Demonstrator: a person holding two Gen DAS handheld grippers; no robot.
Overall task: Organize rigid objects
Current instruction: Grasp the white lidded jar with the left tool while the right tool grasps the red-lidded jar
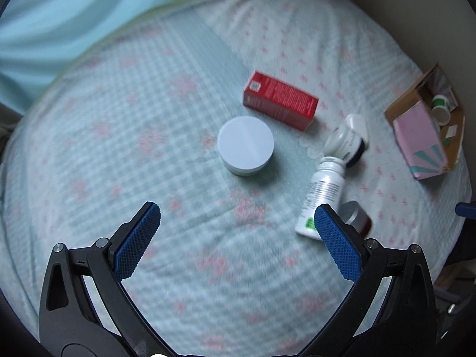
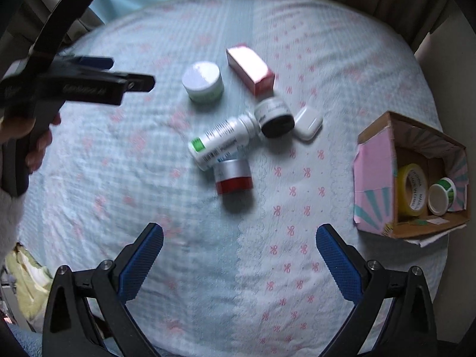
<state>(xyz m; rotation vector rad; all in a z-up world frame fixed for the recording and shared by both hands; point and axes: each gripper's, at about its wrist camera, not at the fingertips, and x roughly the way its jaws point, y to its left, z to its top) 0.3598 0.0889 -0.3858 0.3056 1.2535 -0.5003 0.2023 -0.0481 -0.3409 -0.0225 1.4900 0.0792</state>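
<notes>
On a blue-and-white bedspread lie a round white-lidded jar point(image 1: 245, 146) point(image 2: 203, 81), a red box point(image 1: 279, 100) point(image 2: 251, 68), a white bottle on its side point(image 1: 322, 192) point(image 2: 223, 141), a black-capped jar point(image 1: 346, 144) point(image 2: 274, 116), a silver-and-red jar point(image 1: 357, 216) point(image 2: 233, 176) and a white earbud case point(image 2: 307, 122). My left gripper point(image 1: 236, 218) is open and empty, above the bedspread short of the white-lidded jar. My right gripper point(image 2: 239, 238) is open and empty, short of the cluster. The left gripper also shows in the right wrist view point(image 2: 131, 73).
A pink cardboard box point(image 2: 377, 178) point(image 1: 416, 136) sits at the right edge of the bed, holding a yellow tape roll point(image 2: 412, 189) and a green-labelled white jar point(image 2: 441, 196). A light blue curtain point(image 1: 59, 15) hangs behind the bed.
</notes>
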